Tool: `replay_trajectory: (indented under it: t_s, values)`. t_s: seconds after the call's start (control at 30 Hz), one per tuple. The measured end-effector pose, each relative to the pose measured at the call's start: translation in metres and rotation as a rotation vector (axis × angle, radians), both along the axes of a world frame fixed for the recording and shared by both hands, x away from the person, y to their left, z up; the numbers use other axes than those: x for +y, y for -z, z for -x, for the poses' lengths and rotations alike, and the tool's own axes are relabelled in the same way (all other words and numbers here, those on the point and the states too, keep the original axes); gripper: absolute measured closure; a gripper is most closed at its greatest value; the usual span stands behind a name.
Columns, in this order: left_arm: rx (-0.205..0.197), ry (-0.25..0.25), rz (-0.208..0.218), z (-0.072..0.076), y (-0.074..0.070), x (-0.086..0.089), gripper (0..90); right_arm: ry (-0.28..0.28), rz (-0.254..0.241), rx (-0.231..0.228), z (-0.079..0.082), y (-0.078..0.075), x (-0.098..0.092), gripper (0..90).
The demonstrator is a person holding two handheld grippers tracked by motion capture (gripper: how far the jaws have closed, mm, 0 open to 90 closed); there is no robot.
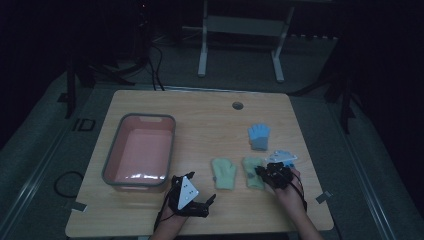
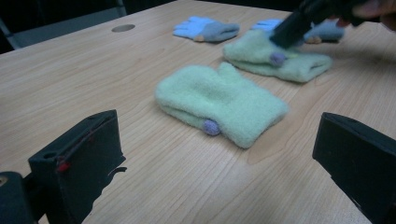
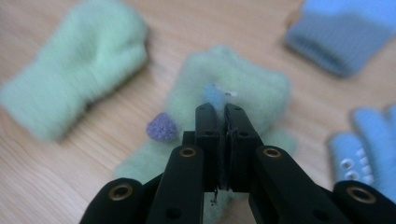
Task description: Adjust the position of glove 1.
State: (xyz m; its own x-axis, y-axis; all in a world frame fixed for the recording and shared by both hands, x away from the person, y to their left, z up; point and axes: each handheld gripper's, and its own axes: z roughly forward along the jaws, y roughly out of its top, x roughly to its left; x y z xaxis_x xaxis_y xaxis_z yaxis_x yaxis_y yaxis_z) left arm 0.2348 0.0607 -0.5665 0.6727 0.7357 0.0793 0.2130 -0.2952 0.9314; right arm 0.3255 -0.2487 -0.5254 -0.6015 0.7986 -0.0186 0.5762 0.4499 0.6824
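Two fuzzy green mittens lie near the table's front. My right gripper is shut with its tips pinching the fabric of the right-hand green mitten, beside its purple bobble. The other green mitten lies flat just to its left. My left gripper rests low near the front edge, open wide and facing that mitten, with nothing between its fingers. In the left gripper view the right gripper touches the far mitten.
A pink basin with a grey rim stands at the left. One blue glove lies behind the mittens, another lies beside my right hand. A round hole sits near the table's far edge.
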Motion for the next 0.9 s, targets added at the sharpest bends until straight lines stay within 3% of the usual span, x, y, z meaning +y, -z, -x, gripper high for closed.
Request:
replay_trajectory:
  t_s: [0.27,0.47,0.7,0.9]
  values:
    - [-0.003,-0.003,0.002,0.0,0.0,0.0,1.5,-0.011,-0.037,-0.066,0.003,-0.049,0.023,86.1]
    - [-0.006,-0.005,0.004,0.001,0.0,0.0,1.5,-0.02,-0.055,-0.091,0.007,-0.07,0.048,86.1]
    - [0.0,0.001,0.013,0.0,0.0,0.001,1.5,-0.041,-0.043,-0.103,0.012,-0.071,0.078,86.2]
    - [-0.006,0.003,0.006,0.0,0.0,0.001,1.5,-0.026,-0.024,-0.069,0.019,-0.05,0.097,86.2]
